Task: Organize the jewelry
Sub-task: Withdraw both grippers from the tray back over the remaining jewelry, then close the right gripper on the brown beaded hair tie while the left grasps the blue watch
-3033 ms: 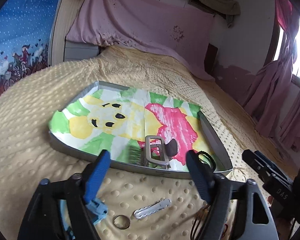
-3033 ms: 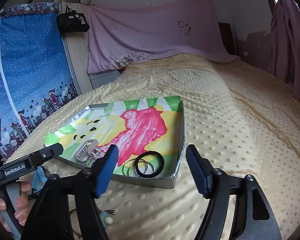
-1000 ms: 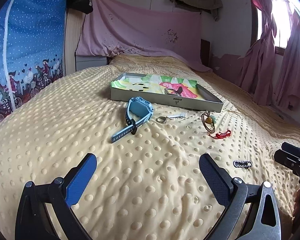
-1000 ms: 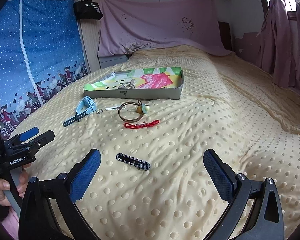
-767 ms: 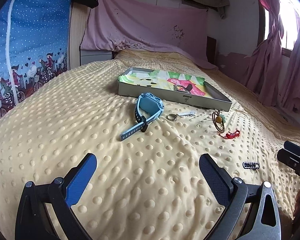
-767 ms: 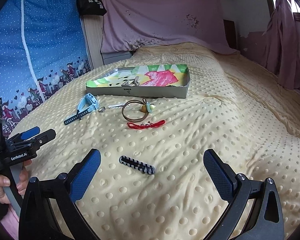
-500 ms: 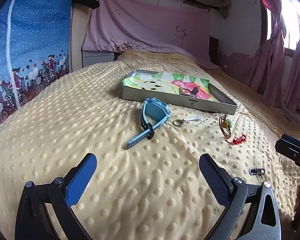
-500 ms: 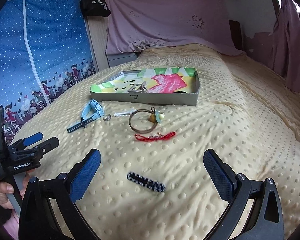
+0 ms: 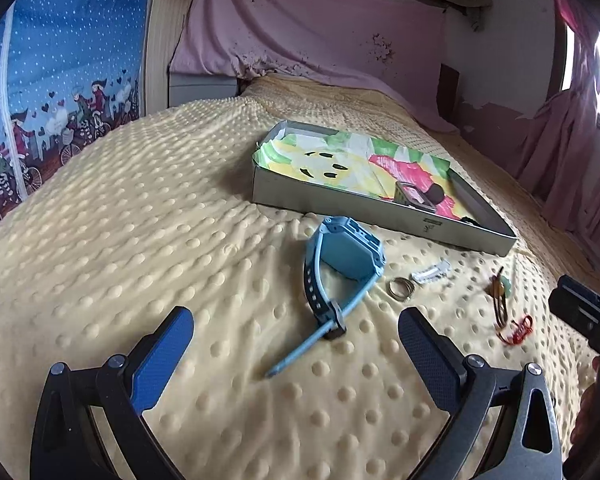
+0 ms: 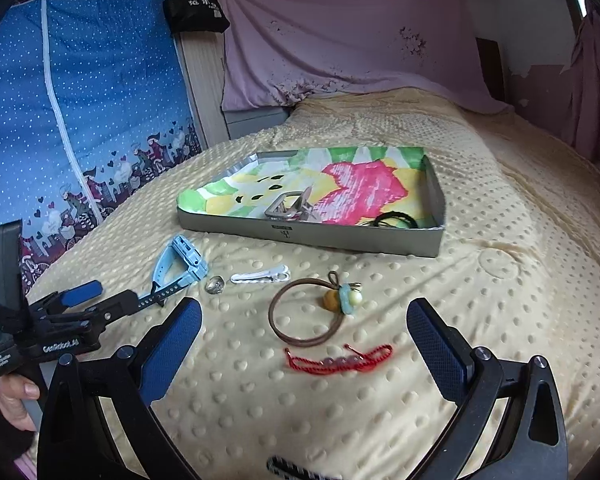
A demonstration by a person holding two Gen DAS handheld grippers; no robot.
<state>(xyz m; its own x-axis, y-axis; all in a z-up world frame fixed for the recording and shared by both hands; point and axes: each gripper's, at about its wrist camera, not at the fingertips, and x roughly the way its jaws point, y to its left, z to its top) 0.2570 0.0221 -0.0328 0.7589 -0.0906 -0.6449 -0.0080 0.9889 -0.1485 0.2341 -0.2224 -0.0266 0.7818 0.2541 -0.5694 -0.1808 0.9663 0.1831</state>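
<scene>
Jewelry lies scattered on a dotted yellow blanket (image 10: 500, 288) in front of the tray (image 10: 312, 236). Left gripper (image 9: 296, 344), jaws wide and empty, faces the blue watch (image 9: 344, 256); it should straddle the strap squarely before closing. Ring (image 10: 214, 284), white hair clip (image 10: 260, 274), brown hair tie (image 10: 312, 316) and red bracelet (image 10: 338, 360) follow rightward. Right gripper (image 10: 304, 340), likewise wide and empty, hovers above the bracelet. Compared with one second ago, both grippers have advanced toward the items.
</scene>
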